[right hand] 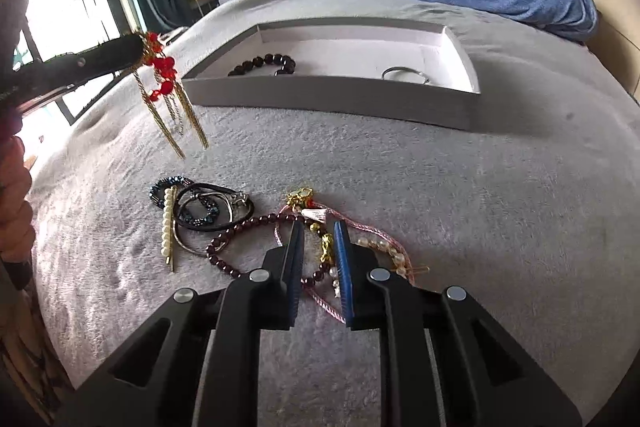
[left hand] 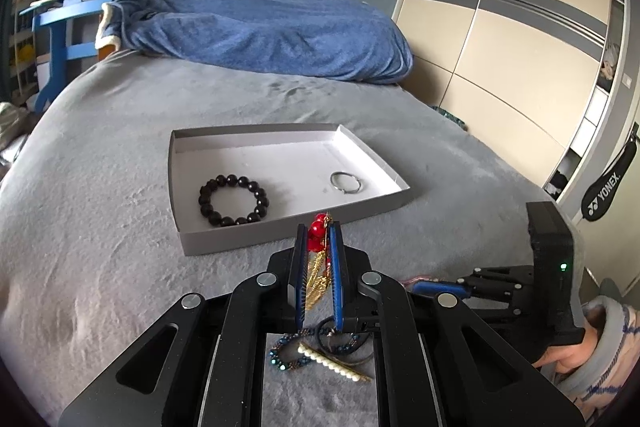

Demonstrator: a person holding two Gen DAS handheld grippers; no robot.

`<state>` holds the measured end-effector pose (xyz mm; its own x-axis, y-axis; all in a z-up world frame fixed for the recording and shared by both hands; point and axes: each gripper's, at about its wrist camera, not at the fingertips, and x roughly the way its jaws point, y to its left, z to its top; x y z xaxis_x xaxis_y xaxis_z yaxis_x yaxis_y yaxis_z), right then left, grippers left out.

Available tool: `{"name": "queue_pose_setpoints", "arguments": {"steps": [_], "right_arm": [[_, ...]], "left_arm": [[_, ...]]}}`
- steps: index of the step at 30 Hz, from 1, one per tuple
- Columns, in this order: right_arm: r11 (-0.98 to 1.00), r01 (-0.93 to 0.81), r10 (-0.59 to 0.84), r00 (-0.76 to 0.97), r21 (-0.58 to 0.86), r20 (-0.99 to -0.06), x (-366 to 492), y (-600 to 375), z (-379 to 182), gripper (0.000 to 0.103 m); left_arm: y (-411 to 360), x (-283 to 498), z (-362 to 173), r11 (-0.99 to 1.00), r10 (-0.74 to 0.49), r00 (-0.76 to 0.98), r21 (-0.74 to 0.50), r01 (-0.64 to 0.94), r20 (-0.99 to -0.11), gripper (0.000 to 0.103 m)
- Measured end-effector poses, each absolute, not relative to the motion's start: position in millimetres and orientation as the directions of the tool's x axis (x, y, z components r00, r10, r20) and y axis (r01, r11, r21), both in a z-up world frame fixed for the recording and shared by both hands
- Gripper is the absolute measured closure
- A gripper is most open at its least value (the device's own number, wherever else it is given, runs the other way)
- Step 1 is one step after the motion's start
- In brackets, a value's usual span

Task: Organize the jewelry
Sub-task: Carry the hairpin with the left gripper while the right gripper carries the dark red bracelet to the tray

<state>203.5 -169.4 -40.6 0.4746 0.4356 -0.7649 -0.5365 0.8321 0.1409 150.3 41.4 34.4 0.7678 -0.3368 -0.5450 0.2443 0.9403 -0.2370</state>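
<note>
Your left gripper [left hand: 319,227] pinches the red-beaded gold tassel earring [right hand: 164,83], short of the grey cardboard tray [left hand: 288,227]. Your right gripper [right hand: 318,231] has nearly closed around the gold charm [right hand: 326,247]; tangled strands may drag along.

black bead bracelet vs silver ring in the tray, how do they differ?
The black bead bracelet is a chain of dark, glossy round beads; the silver ring is a thin, plain metal loop. The bracelet is clearly wider and thicker than the ring. The bracelet lies at the left end of the grey tray, the ring towards the right. Both lie flat inside it, apart from each other.
</note>
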Motion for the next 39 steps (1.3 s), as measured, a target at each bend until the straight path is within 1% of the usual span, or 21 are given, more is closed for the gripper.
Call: {"name": "queue_pose_setpoints", "arguments": {"steps": [3,6,7,8,10,24,32,39], "right_arm": [[0.826,-0.551,0.419,0.454,0.122,-0.786,207.5,-163.9,-48.0,0.087],[0.822,-0.560,0.409,0.460,0.100,-0.788,206.7,-161.6,-49.8,0.088],[0.821,-0.564,0.407,0.463,0.093,-0.787,206.0,-161.3,-49.9,0.089],[0.817,-0.569,0.412,0.463,0.093,-0.785,205.0,-161.2,-49.7,0.094],[0.814,-0.574,0.417,0.473,0.088,-0.776,202.6,-161.3,-47.0,0.095],[0.799,-0.577,0.531,0.545,0.169,-0.649,199.1,-179.3,12.8,0.097],[0.801,-0.549,0.563,0.561,0.236,-0.607,208.4,-195.2,27.6,0.097],[0.811,-0.526,0.566,0.591,0.257,-0.575,224.5,-211.8,43.5,0.097]], "left_arm": [[42.8,150.4,33.5,0.940,-0.337,0.767,-0.240,0.243,-0.546,0.092],[42.6,150.9,32.8,0.939,-0.340,0.764,-0.241,0.246,-0.548,0.092],[42.1,150.9,33.0,0.938,-0.342,0.763,-0.241,0.248,-0.548,0.092],[41.5,150.7,33.3,0.938,-0.343,0.763,-0.240,0.250,-0.548,0.092],[40.8,150.4,34.1,0.938,-0.344,0.764,-0.240,0.251,-0.546,0.092],[34.6,153.4,37.1,0.941,-0.338,0.764,-0.216,0.261,-0.550,0.092],[33.4,157.0,40.8,0.941,-0.338,0.765,-0.208,0.267,-0.548,0.092],[31.2,164.1,49.9,0.940,-0.340,0.769,-0.184,0.286,-0.541,0.092]]}}
